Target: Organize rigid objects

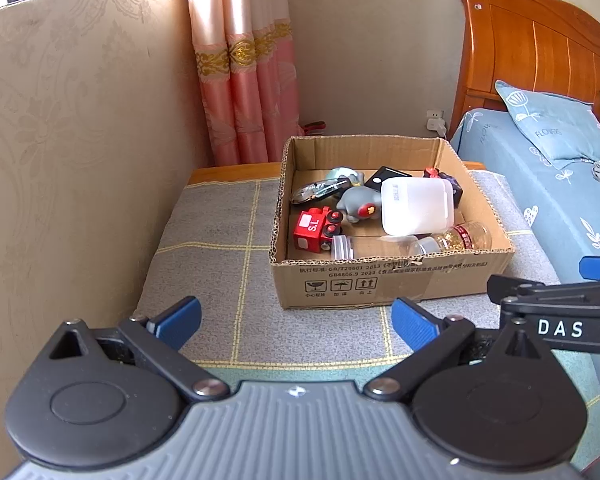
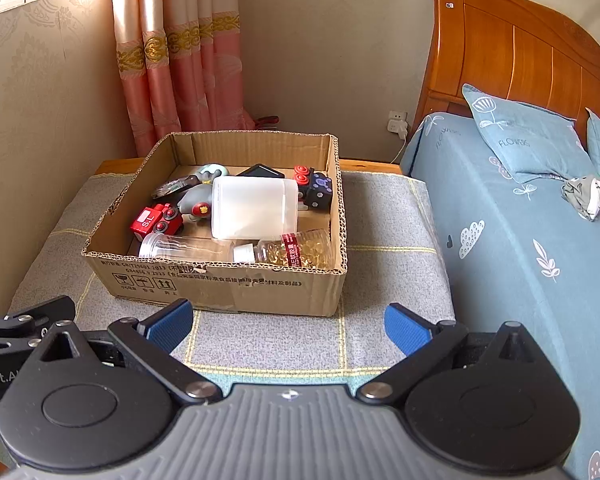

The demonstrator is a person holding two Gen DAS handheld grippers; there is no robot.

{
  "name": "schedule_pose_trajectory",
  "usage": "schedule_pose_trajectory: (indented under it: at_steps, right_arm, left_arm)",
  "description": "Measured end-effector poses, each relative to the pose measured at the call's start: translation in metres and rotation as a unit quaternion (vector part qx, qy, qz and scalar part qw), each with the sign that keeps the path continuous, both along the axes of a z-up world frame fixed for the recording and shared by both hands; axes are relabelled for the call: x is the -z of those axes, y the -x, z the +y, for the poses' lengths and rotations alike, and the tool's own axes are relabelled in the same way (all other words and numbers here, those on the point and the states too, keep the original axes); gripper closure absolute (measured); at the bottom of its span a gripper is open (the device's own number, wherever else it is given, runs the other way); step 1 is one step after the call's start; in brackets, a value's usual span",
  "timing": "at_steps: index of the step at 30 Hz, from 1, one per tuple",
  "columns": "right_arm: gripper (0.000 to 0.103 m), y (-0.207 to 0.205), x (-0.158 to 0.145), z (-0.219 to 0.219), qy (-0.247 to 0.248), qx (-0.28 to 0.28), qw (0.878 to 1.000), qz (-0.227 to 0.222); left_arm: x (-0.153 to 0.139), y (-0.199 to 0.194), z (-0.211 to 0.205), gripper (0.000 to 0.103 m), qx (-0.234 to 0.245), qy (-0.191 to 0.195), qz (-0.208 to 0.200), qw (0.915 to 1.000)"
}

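Note:
An open cardboard box (image 1: 380,284) (image 2: 220,284) stands on a grey checked mat. Inside lie a red toy train (image 1: 314,229) (image 2: 156,220), a grey elephant figure (image 1: 358,202), a white plastic jar (image 1: 416,205) (image 2: 254,207), a clear empty bottle (image 1: 376,247) (image 2: 184,247), a bottle of golden capsules (image 1: 464,237) (image 2: 296,249), a dark toy with red wheels (image 2: 316,188) and a black flat object (image 1: 384,178). My left gripper (image 1: 296,320) and right gripper (image 2: 288,322) hover open and empty in front of the box, side by side.
The mat (image 1: 220,240) covers a low wooden table between a padded wall panel (image 1: 60,140) on the left and a bed with a blue sheet (image 2: 520,240) on the right. Pink curtains (image 1: 244,80) hang behind; a wall socket (image 2: 397,122) sits beside the headboard.

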State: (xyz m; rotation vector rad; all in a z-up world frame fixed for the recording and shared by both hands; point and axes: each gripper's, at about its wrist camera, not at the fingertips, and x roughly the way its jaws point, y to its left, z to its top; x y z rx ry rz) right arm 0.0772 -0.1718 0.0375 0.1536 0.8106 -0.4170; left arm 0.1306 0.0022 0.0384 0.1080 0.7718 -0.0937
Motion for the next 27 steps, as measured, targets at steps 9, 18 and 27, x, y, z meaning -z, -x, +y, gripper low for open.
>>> schedule_pose_trajectory:
  at_steps: [9,18,27]
  right_arm:
    - [0.0,0.0015,-0.0004,-0.0007,-0.001,0.0,1.0,-0.001]
    - [0.0,0.0026,-0.0018,-0.0005,0.0,-0.001,1.0,-0.002]
    - [0.0,0.003,-0.0025,0.0004,0.002,-0.001,1.0,-0.003]
  left_arm:
    - [-0.0002,0.0012,-0.0011,0.002,0.001,-0.002,0.001,1.0]
    - [-0.0005,0.002,-0.001,0.002,0.001,-0.003,0.0,1.0]
    - [-0.0008,0.0029,-0.0007,0.002,0.007,-0.005,-0.005,0.9999]
